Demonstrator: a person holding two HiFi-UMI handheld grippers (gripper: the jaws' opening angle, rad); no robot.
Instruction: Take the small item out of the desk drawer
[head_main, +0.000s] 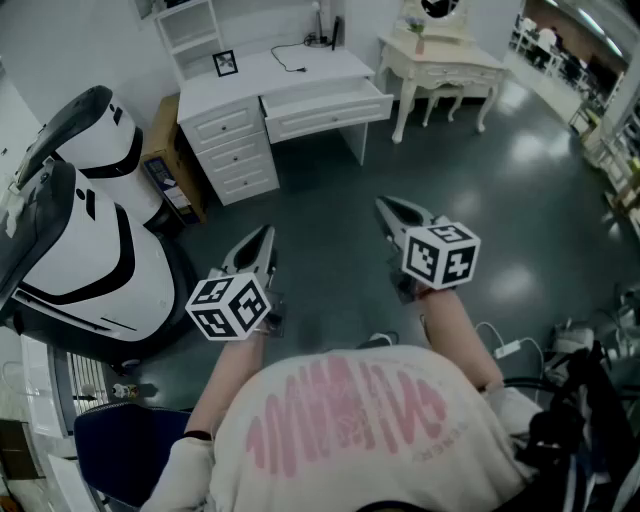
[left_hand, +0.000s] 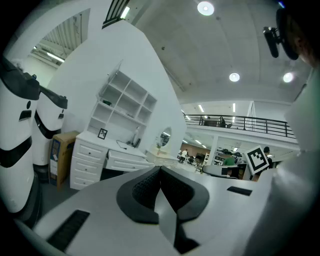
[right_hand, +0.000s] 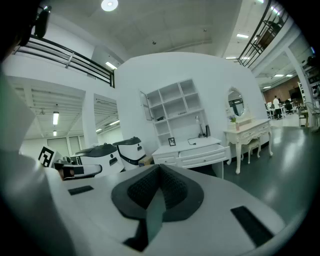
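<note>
A white desk (head_main: 275, 95) stands across the room, and its wide middle drawer (head_main: 328, 104) is pulled out. What lies inside the drawer cannot be made out from here; no small item shows. I hold both grippers in front of my chest, well short of the desk and pointing toward it. The left gripper (head_main: 264, 236) has its jaws together with nothing between them, and the right gripper (head_main: 386, 207) is likewise shut and empty. The left gripper view shows the desk (left_hand: 97, 159) far off past the left gripper (left_hand: 160, 168). The right gripper view shows the desk (right_hand: 192, 151) beyond the right gripper (right_hand: 159, 168).
Dark floor lies between me and the desk. A white vanity table (head_main: 443, 66) stands right of the desk. A large white-and-black machine (head_main: 85, 235) and a cardboard box (head_main: 165, 160) sit to the left. Cables (head_main: 520, 345) lie on the floor at my right.
</note>
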